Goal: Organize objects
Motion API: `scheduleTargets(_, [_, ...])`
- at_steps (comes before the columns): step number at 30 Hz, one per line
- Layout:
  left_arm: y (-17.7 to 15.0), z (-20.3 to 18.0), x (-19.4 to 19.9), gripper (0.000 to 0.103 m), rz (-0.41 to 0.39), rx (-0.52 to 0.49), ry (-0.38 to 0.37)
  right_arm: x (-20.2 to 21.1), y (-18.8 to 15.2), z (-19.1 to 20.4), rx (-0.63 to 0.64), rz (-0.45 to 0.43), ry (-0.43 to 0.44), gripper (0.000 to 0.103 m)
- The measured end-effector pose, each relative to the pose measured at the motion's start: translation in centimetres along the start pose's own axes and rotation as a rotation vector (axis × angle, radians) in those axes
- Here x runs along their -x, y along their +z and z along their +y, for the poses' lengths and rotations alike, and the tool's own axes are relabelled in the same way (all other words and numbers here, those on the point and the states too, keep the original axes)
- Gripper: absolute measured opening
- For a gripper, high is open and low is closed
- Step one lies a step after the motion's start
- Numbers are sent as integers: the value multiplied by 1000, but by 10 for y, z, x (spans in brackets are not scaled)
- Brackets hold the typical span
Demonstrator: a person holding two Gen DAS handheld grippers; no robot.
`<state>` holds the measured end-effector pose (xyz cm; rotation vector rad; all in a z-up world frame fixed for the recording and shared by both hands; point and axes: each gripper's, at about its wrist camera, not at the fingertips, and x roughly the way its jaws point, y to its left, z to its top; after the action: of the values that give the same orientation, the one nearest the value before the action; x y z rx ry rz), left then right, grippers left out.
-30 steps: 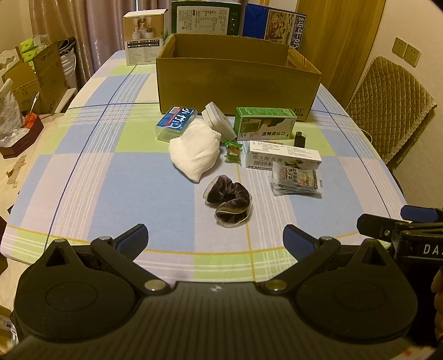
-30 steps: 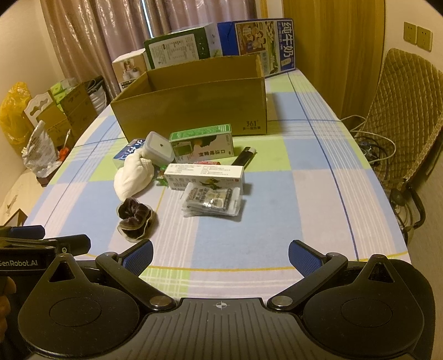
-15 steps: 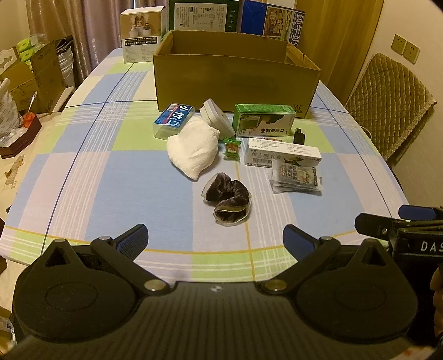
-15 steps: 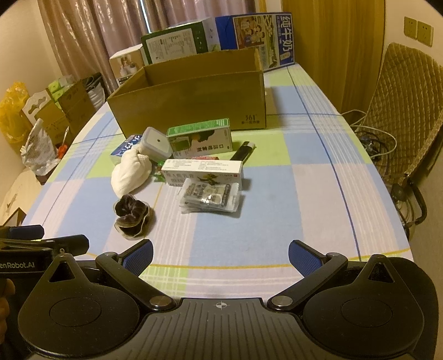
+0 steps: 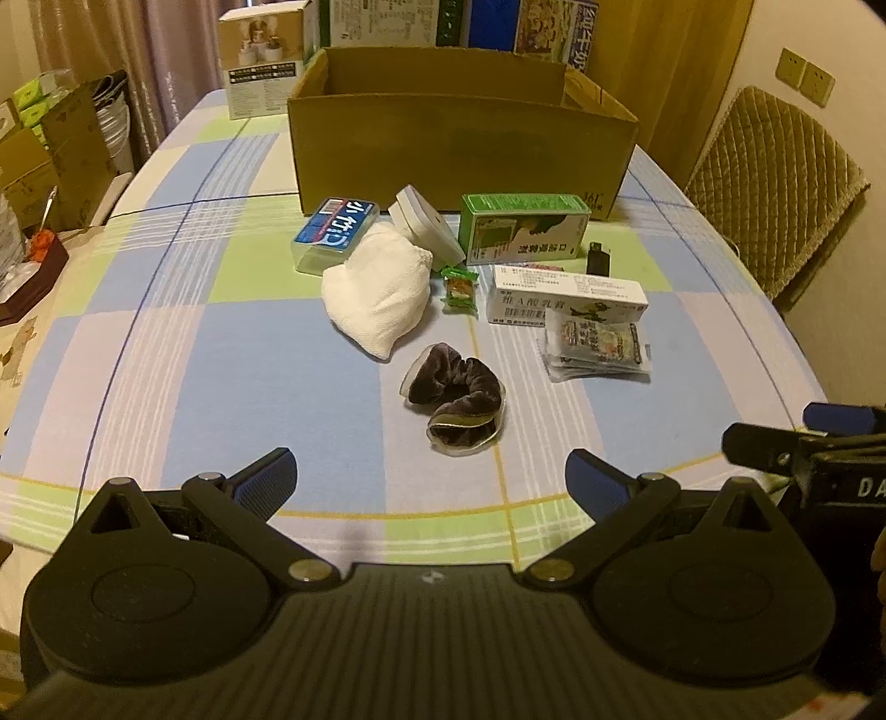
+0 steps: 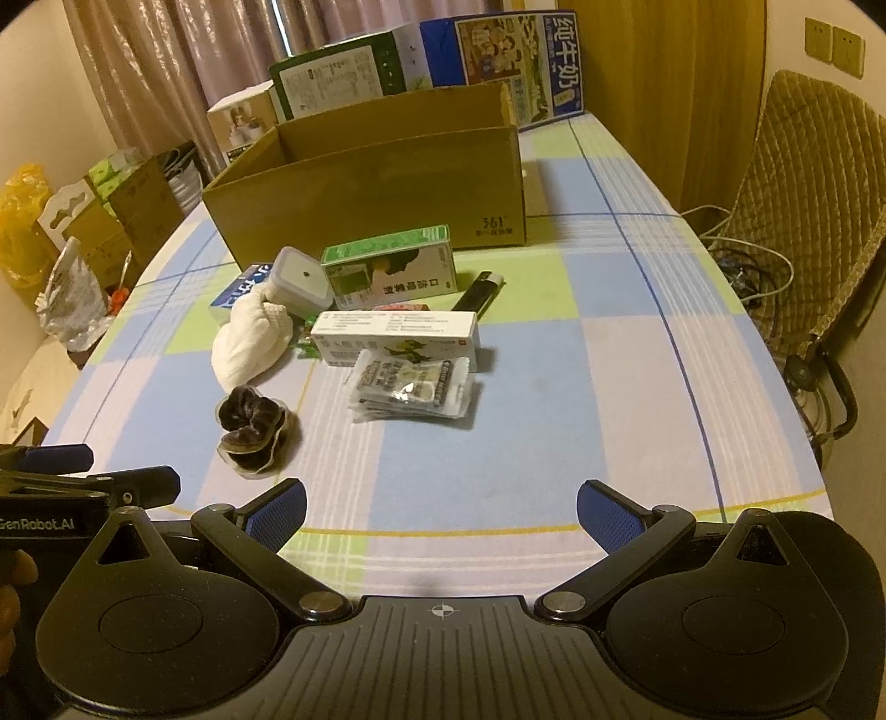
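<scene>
Here, the left gripper (image 5: 429,479) and right gripper (image 6: 440,509) hover with fingers spread, empty. The dark scrunchie (image 5: 457,401) lies nearest on the bench (image 5: 249,354), before the cardboard box (image 5: 462,144). Approach it from above and pinch its bunched middle.

This is a home, a dining room by the look of it. A long table (image 6: 637,354) wears a checked blue, green and white cloth. Heavy curtains (image 6: 166,72) hang at the far end, a quilted chair (image 6: 814,210) stands at the table's side, and wall switches (image 6: 833,39) sit above it. Cartons (image 5: 50,155) and bags crowd the floor on the other side, and a milk box (image 6: 515,61) stands behind an open cardboard box (image 6: 387,188).
</scene>
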<state>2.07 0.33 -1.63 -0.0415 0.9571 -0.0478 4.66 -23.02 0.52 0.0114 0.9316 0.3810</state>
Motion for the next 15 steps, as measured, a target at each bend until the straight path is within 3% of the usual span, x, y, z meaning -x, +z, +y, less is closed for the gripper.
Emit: scheduleTargets(15, [22, -1, -73, 75, 69, -237, -66, -48, 10, -13, -25, 45, 22, 101])
